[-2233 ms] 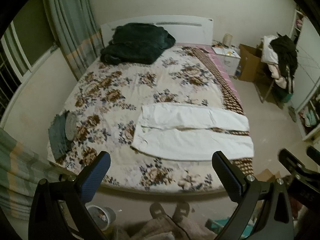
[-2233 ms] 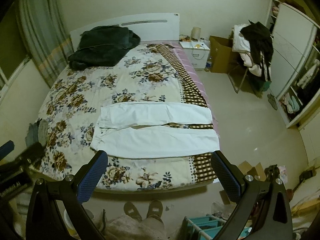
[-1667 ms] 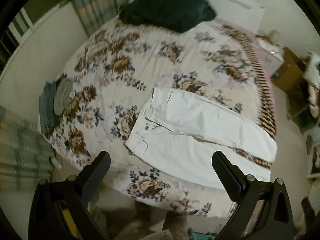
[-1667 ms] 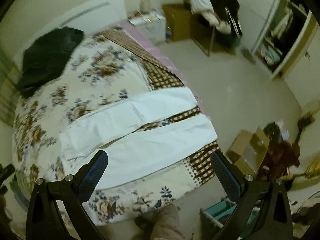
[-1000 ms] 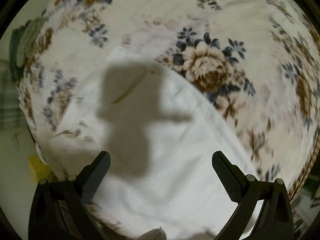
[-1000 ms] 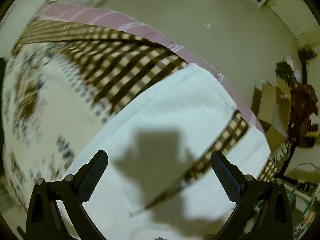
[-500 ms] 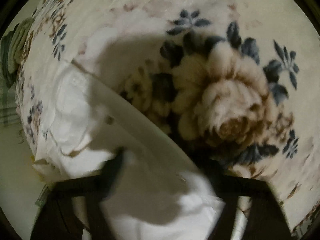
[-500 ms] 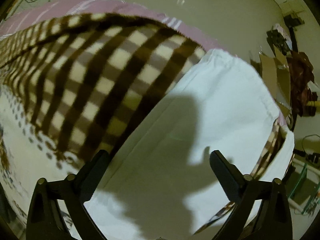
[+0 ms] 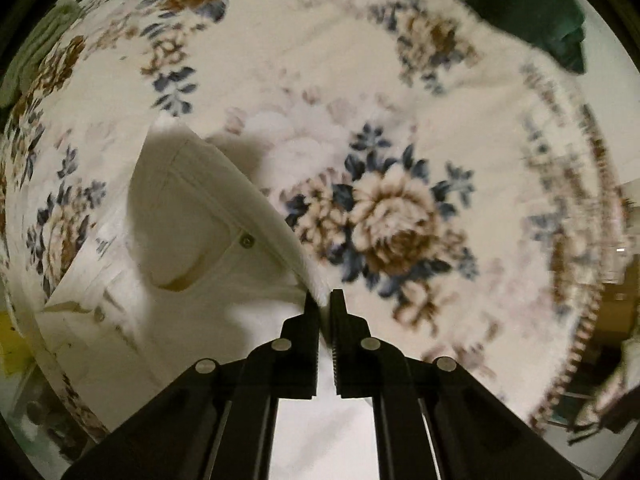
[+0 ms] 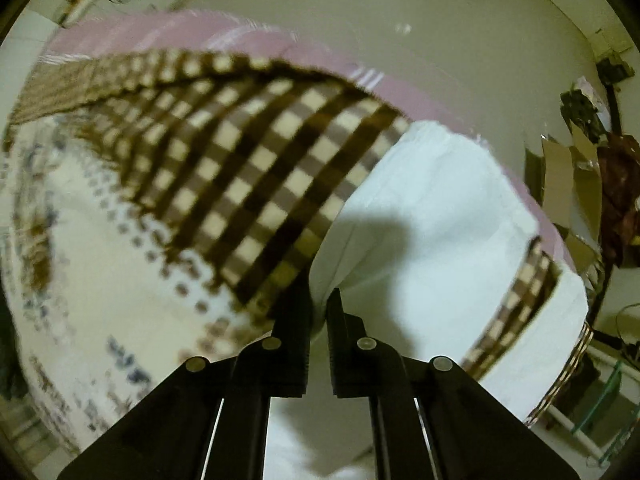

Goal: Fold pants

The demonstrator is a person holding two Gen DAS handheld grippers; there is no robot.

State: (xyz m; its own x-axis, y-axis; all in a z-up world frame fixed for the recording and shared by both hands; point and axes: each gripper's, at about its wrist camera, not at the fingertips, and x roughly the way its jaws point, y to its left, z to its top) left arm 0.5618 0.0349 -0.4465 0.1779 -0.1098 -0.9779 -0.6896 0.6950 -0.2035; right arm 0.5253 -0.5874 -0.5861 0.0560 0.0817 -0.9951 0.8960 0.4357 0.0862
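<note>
Since the white pants (image 9: 192, 248) lie spread flat on the bed w/ the flowered blanket (image 9: 400, 80) under them, I judge I'm at the very first fold: grab the far long edge and bring one leg over onto the other. In the left wrist view the waist end w/ pocket and button sits just left of my left gripper (image 9: 325, 298), whose jaws have just been closing and now pinch the raised edge of the fabric by the waistband; cloth shows between the tips. In the right wrist view the leg end of the pants (image 10: 432, 216) lies over the brown checked strip (image 10: 248, 168) near the pink sheet edge (image 10: 168, 32) and the floor beyond; my right gripper (image 10: 320, 300) has just been closing too and is clamped on the edge of that leg, some way short of the hem. Next, as I see it: lift both ends together, keep the edge taut btwn the two grips, carry it across toward me and lay it level on the near leg, edges matched. Risk, imo: a thin pinch slipping, or blanket pile caught along w/ the cloth on the left side, hard to tell from here.
</note>
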